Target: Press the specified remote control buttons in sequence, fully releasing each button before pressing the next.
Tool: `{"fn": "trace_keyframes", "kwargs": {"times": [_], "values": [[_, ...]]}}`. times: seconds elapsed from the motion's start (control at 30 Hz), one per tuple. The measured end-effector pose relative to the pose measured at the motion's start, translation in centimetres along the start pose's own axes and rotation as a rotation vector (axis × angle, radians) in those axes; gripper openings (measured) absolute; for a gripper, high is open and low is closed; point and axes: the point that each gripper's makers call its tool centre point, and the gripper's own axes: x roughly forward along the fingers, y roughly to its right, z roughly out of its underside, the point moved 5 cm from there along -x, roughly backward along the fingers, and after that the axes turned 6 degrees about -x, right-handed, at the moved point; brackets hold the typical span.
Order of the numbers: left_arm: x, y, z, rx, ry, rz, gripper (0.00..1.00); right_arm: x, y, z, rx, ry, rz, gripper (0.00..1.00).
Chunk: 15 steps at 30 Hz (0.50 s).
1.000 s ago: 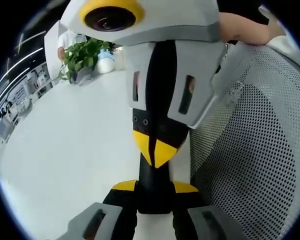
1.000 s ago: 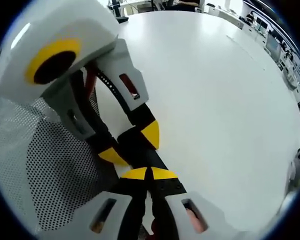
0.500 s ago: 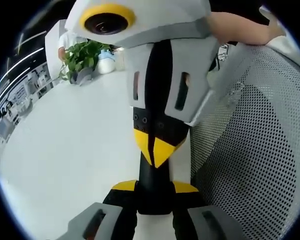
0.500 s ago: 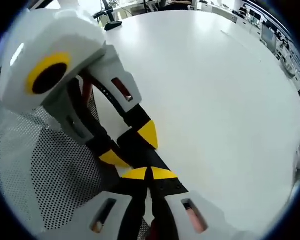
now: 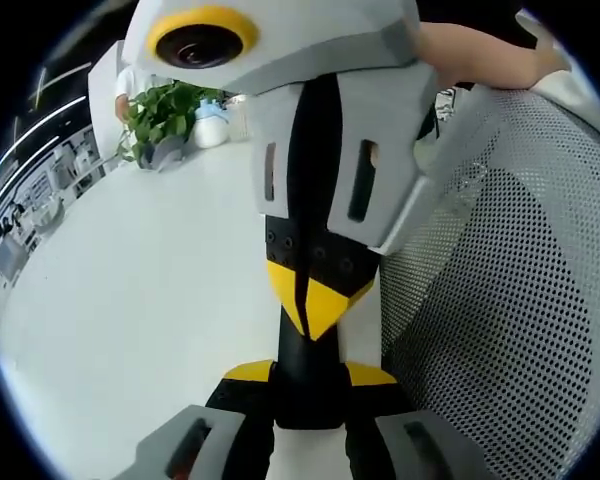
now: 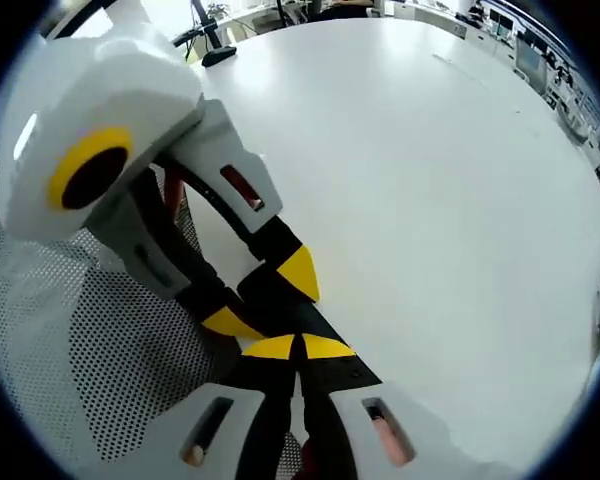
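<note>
We see the remote (image 5: pixel 304 400), slim & black, clamped across its sides in the L gripper (image 5: pixel 308 374), jaws parted to its width, above the table (image 5: pixel 130 300). R gripper (image 6: pixel 300 347): 2 tips closed, empty, nose on remote. Prob. light, stiff, slick plastic; keep side grip.

Bright, even overhead light. The white table (image 6: pixel 450 200) runs close to washed out, with soft glare and only faint shadows. Strong fisheye bending toward the edges of both views. The potted plant (image 5: pixel 165 115) in the background stays fairly sharp; the near mesh chair back (image 5: pixel 510 300) reads slightly soft.
</note>
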Motion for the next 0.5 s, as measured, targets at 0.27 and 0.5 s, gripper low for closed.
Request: {"fn": "trace_keyframes", "kwargs": {"times": [0.27, 0.5], "values": [[0.05, -0.04, 0.01, 0.0, -0.001, 0.001, 0.25, -0.1, 0.01, 0.16, 0.029, 0.019, -0.007, 0.0], [0.14, -0.11, 0.06, -0.002, 0.001, 0.0, 0.25, -0.11, -0.21, -0.02, 0.018, 0.005, -0.003, 0.0]]}}
